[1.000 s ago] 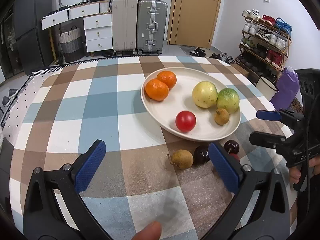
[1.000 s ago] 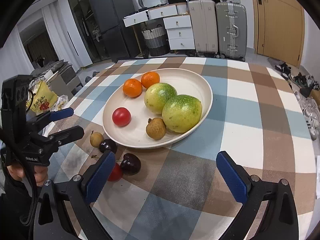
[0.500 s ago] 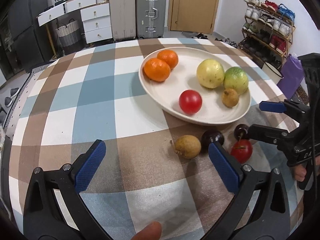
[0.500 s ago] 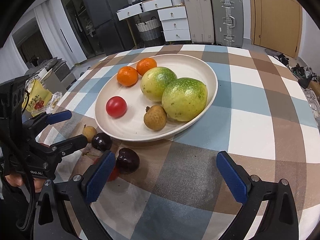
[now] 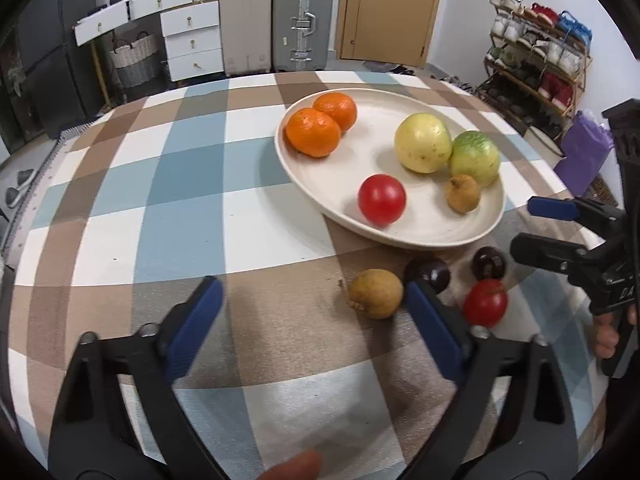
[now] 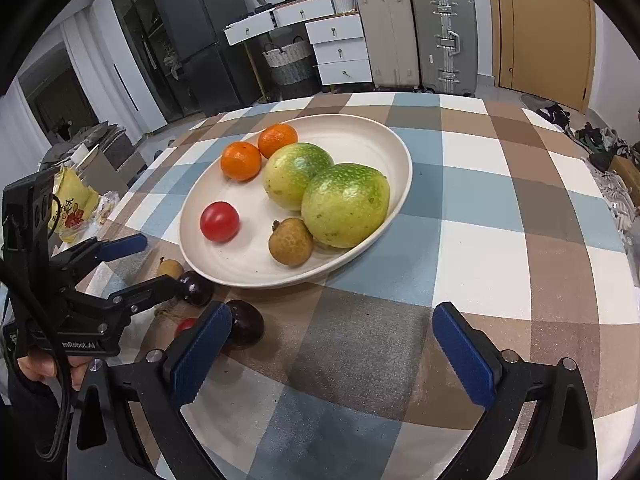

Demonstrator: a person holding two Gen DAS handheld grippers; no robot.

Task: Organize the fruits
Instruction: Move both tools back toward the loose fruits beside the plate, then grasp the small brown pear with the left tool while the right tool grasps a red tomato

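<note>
A cream plate (image 5: 344, 184) (image 6: 384, 144) on the checked table holds two oranges (image 5: 314, 130), two green-yellow fruits (image 5: 422, 142), a red tomato (image 5: 381, 199) and a brown longan (image 5: 463, 193). Beside the plate's near rim lie a loose longan (image 5: 376, 293) (image 6: 170, 269), two dark plums (image 5: 430, 274) (image 5: 489, 263) and a small red fruit (image 5: 485, 307). My left gripper (image 5: 312, 308) is open, its right finger next to the loose longan. My right gripper (image 6: 332, 340) is open and empty, its left finger near a plum (image 6: 244, 328).
The checked tablecloth (image 5: 180, 184) covers a round table. Suitcases (image 5: 276, 20), white drawers (image 5: 192, 40) and a door (image 5: 388, 4) stand behind it. A shoe rack (image 5: 540, 64) is at the right. A yellow snack bag (image 6: 74, 204) lies beyond the table's left edge.
My left gripper has moved forward and down toward the loose fruits, and the loose longan now sits by its right finger. My right gripper has moved closer to the plate and plums.
</note>
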